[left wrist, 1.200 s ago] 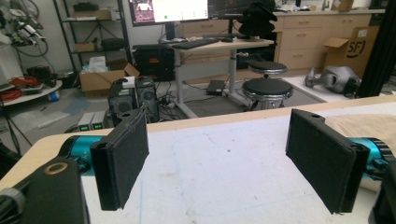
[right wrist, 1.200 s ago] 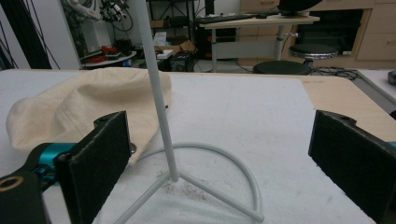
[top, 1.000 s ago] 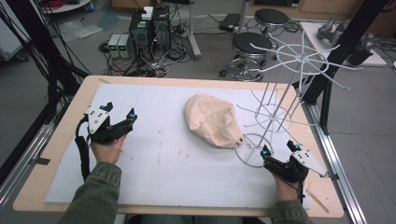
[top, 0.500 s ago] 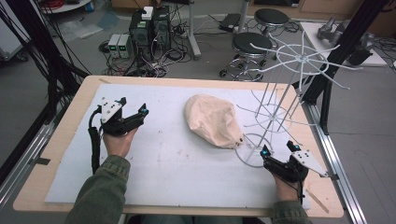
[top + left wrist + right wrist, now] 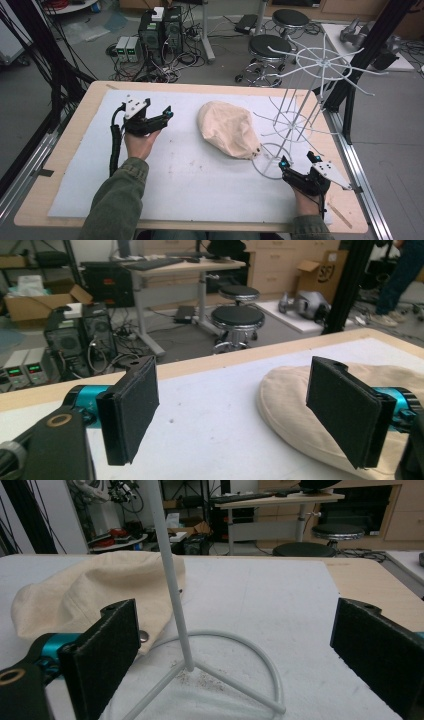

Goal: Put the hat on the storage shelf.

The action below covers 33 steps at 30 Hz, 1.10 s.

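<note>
Wooden table (image 5: pixel 75 120) under white mat (image 5: pixel 180 180)

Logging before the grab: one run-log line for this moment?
left gripper: open, near cream hat | right gripper: open, by white wire rack base | hat: on table, untouched

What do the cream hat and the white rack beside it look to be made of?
Hat: soft woven cloth, likely cotton canvas, matte; it slumps and creases, with a small metal eyelet near its edge. Rack: thin rods, probably steel wire with a smooth white coating; its ring base and upright post look rigid and faintly glossy.
</note>
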Motion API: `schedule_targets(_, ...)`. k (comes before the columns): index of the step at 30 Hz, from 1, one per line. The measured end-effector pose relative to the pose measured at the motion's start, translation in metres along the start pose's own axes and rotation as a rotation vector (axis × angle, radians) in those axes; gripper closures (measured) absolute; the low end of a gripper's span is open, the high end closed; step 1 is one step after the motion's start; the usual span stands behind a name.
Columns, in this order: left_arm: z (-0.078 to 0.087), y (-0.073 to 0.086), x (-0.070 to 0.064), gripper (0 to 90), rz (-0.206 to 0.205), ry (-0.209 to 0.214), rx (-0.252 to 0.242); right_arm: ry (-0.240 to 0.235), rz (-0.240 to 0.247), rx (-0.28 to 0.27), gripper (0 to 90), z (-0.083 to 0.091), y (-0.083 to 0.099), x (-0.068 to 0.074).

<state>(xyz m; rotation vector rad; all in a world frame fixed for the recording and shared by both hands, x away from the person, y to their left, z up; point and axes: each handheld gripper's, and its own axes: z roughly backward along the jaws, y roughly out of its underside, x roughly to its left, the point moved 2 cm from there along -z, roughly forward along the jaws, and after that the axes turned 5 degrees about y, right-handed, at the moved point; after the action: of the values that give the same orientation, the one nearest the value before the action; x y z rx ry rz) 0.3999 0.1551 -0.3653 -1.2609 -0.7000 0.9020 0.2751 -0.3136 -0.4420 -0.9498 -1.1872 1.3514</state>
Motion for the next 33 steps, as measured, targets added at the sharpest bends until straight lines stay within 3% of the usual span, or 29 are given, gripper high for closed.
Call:
schedule_targets(10, -0.029, -0.008, -0.013, 19.7, 0.003, 0.025, 0.053, 0.001, 0.002, 0.002, 4.9, 0.001, 0.0, 0.0)
schedule_targets(16, -0.051, -0.011, -0.027, 18.4, -0.009, 0.042, 0.1, -0.001, 0.004, 0.0, 4.9, 0.001, 0.0, 0.0)
schedule_targets(19, -0.062, -0.012, -0.033, 17.5, 0.004, 0.05, 0.112, -0.004, 0.004, 0.0, 4.9, 0.001, 0.0, 0.0)
schedule_targets(26, -0.086, -0.006, -0.048, 17.0, 0.006, 0.066, 0.168, -0.003, 0.0, -0.004, 4.9, 0.001, 0.0, -0.001)
schedule_targets(28, -0.093, -0.005, -0.052, 16.8, -0.009, 0.067, 0.178, -0.005, 0.001, -0.005, 4.9, 0.001, 0.0, -0.001)
schedule_targets(33, -0.105, 0.004, -0.054, 17.0, 0.008, 0.068, 0.203, -0.005, 0.001, -0.004, 4.9, 0.001, 0.0, -0.001)
